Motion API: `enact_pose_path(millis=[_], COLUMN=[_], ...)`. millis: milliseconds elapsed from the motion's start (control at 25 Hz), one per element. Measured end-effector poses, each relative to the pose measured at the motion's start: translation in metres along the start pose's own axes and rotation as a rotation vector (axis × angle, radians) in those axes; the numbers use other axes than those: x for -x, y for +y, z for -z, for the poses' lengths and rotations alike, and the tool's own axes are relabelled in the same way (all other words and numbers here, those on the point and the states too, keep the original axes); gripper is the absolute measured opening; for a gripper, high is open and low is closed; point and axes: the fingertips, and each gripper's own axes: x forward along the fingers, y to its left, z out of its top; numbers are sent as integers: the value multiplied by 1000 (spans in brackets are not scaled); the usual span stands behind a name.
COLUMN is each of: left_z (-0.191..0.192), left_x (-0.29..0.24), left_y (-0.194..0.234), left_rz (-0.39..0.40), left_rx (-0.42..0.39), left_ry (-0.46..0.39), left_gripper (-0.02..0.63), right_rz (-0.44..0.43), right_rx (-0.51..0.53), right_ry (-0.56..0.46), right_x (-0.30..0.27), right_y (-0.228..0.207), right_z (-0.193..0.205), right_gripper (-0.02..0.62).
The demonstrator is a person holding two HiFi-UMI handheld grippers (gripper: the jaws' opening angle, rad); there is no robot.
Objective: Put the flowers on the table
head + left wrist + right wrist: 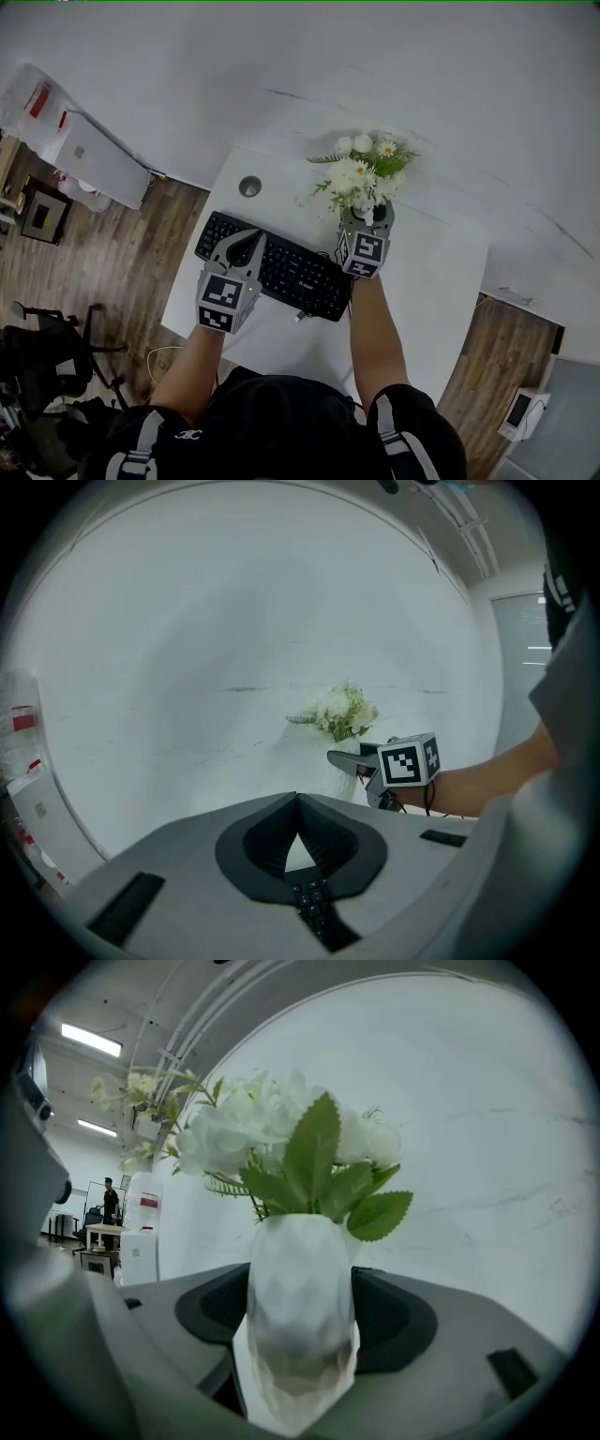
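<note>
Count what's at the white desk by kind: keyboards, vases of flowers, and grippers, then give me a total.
Keyboard: 1
Vase of flowers: 1
Grippers: 2 (left gripper, right gripper)
Total: 4

My L gripper (243, 246) is held nearer my body, jaws pressed together w/ nothing btwn them, L forearm (192, 361) bare & angled fwd. R gripper (367, 216) is further out, R forearm (375, 328) stretched nearly straight, jaws wide & clamped on both sides of the vase (300, 1297).
</note>
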Motion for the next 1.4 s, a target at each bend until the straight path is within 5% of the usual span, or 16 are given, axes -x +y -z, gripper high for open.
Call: enact_pose_path(millis=[520,880,1160,1400], left_z=[-29,-47,-65,-73], left_x=[6,53,83,94], left_y=[-13,-62,-106,-133], left_rz=[20,13,9,27], left_rx=[12,38,52,53], left_ry=[-77,-157,-242,-291], left_gripper=[0,0,0,0], right_rz=[-35,66,-36,-28], right_rx=[8,-26,-82,-74], right_ry=[12,-50,-38,-48], right_x=[41,151,225,269], right_y=[10,7,18,12], right_z=[-17,-79,-128,-146], right_gripper=[408,5,2,2])
